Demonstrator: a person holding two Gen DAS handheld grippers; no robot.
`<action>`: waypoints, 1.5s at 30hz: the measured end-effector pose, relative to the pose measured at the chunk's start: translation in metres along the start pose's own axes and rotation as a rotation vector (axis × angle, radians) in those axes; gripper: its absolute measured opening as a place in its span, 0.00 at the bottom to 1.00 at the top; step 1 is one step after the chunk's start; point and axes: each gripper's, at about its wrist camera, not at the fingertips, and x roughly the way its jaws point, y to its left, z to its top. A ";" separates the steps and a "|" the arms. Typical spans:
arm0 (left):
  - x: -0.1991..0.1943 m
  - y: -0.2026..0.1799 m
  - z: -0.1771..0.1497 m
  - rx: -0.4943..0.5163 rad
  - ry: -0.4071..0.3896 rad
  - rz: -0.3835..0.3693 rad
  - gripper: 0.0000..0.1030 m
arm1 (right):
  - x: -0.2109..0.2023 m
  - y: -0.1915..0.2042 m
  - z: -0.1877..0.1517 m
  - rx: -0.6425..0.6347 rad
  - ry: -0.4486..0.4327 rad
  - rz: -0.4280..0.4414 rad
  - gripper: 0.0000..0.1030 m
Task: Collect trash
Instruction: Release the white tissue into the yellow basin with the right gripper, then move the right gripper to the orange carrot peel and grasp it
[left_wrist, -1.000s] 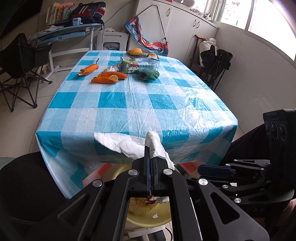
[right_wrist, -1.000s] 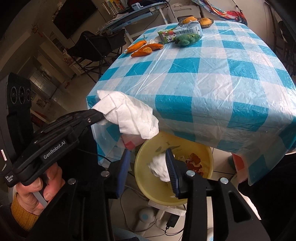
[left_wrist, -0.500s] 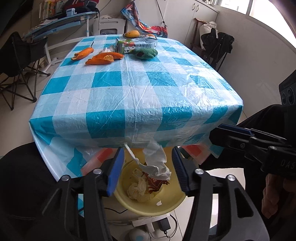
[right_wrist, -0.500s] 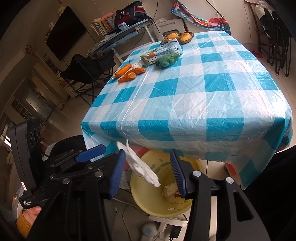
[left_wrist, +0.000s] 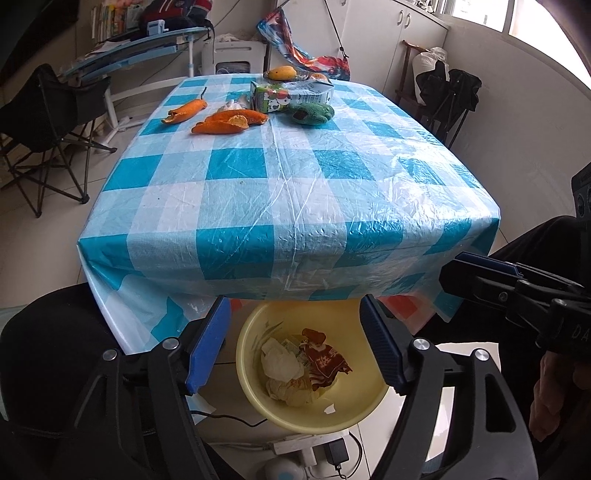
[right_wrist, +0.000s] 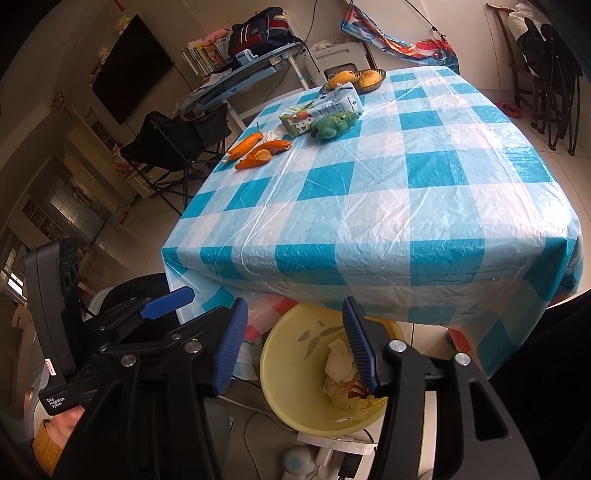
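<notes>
Trash is lying in one round yellow plastic basin (left_wrist: 314, 402) that is sitting on the floor, half tucked under the near edge of the table. Inside it, crumpled white tissues (left_wrist: 280, 363) are resting against a red printed wrapper (left_wrist: 327, 360), with a creased yellowish paper wad (left_wrist: 291, 391) underneath them; from the right wrist camera the same heap (right_wrist: 341, 376) is showing beside the right finger.

Two grippers are hovering above the basin. The left gripper (left_wrist: 295, 345) is standing with its two blue-padded fingers (left_wrist: 207, 343) spread wide and nothing between them. The right gripper (right_wrist: 293, 347) is likewise gaping, its two ribbed blue pads (right_wrist: 356, 343) well apart and gripping nothing.

Covering the table is a blue-and-white checked plastic tablecloth (left_wrist: 288, 177), glinting under the window light. At its far end more items are waiting: three orange peel pieces (left_wrist: 229, 122), one green-and-white drink carton (left_wrist: 291, 96) lying on its side, and one fuzzy green lump (left_wrist: 312, 112) just beside the carton. Behind them a dark bowl (right_wrist: 354, 83) is holding two yellow fruits (right_wrist: 369, 77).

On the floor by the basin, a white power strip (left_wrist: 306, 448) with a black plug in it is lying. One black folding chair (left_wrist: 40, 122) is standing left of the table.
</notes>
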 end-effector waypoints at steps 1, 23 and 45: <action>-0.002 0.001 0.001 -0.005 -0.010 -0.001 0.68 | 0.000 0.001 0.000 -0.003 -0.002 0.001 0.51; -0.026 0.065 0.050 -0.284 -0.293 0.120 0.74 | 0.053 0.054 0.077 -0.235 -0.046 0.027 0.53; -0.012 0.113 0.065 -0.458 -0.359 0.148 0.74 | 0.189 0.104 0.152 -0.654 0.103 -0.077 0.52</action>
